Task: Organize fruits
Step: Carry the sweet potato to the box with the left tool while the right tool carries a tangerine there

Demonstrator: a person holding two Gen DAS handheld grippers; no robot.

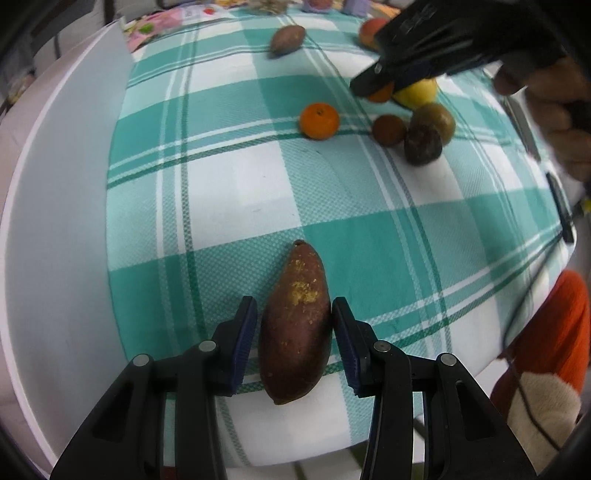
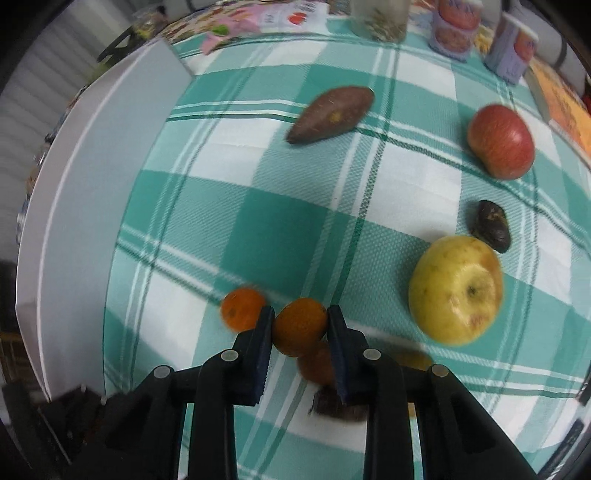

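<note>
We see a white tray [image 1: 66, 192] lying along the left edge of the checked green-and-white tablecloth [image 1: 236, 192]; what shows of its floor holds no fruit. At the far edge stand a glass jar [image 2: 380, 18] of mixed bits and two printed cartons [image 2: 454, 26], their contents hidden from us.

Our left gripper [image 1: 295, 332] sits low at the near side of the cloth, pointing away from us. Its jaws stand wide on either side of a sweet potato [image 1: 295, 325]; the right pad seems to touch the skin while the left pad is just apart. That sweet potato is reddish brown with a pale yellow scuffed patch, lying lengthwise between the fingers.

Our right gripper [image 2: 300, 325] is further off to the right, reaching in over the fruit cluster, with the person's hand [image 1: 550, 110] behind it. Its jaws are narrow and pinch a small orange mandarin [image 2: 300, 326].

Just left of it is a second mandarin [image 2: 242, 308], slightly blurred. Below the held one we make out another orange-brown fruit [image 2: 317, 363] and something dark [image 2: 332, 406]. To the right sits a yellow apple [image 2: 456, 290], beyond it a dark wrinkled fruit [image 2: 493, 225] and a red apple [image 2: 500, 140]. A second sweet potato [image 2: 330, 114] lies at the far middle.
</note>
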